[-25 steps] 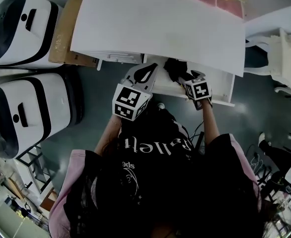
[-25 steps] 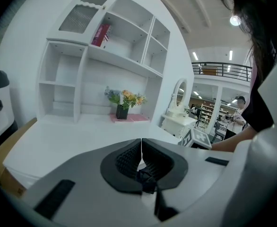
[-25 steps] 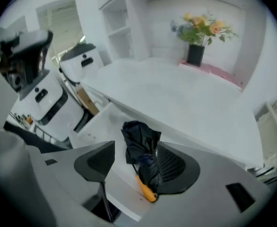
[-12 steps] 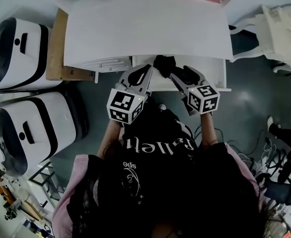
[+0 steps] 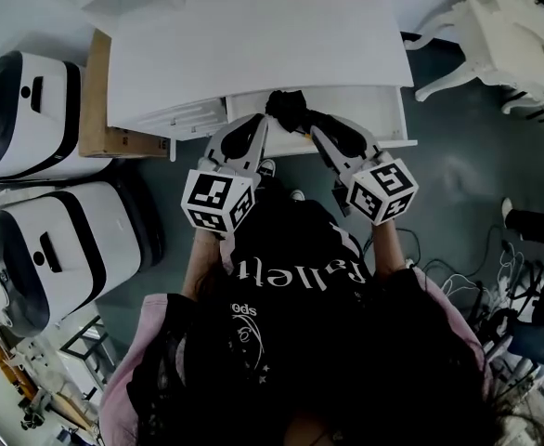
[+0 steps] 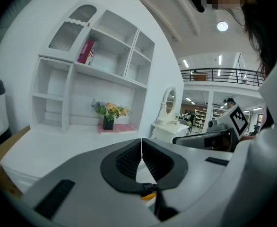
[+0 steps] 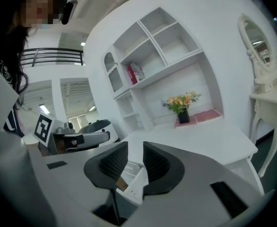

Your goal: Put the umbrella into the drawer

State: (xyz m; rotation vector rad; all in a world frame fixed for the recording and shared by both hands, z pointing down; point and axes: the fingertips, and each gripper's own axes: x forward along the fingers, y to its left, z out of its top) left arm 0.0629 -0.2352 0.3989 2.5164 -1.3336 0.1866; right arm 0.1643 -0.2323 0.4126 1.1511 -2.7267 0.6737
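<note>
The umbrella [image 5: 287, 108] lies in the drawer [image 5: 369, 110] at eleven o'clock from the right gripper [image 5: 320, 128], whose empty, half-open jaws have just been narrowing.

The person wears a black T-shirt [image 5: 291, 282] with white lettering across the chest and pink sleeves [image 5: 142, 323] at the shoulders. Long dark hair [image 5: 346, 379] hangs over the front. The left gripper [image 5: 256, 124] and the right gripper [image 5: 320, 130] are pale grey moulded shells, and each carries a white cube with black square markers [image 5: 218, 201] at its rear. Their fingers [image 6: 126, 159] are black ribbed pads set in dark collars. The right gripper's jaws have just been closing, with nothing between them.
</note>
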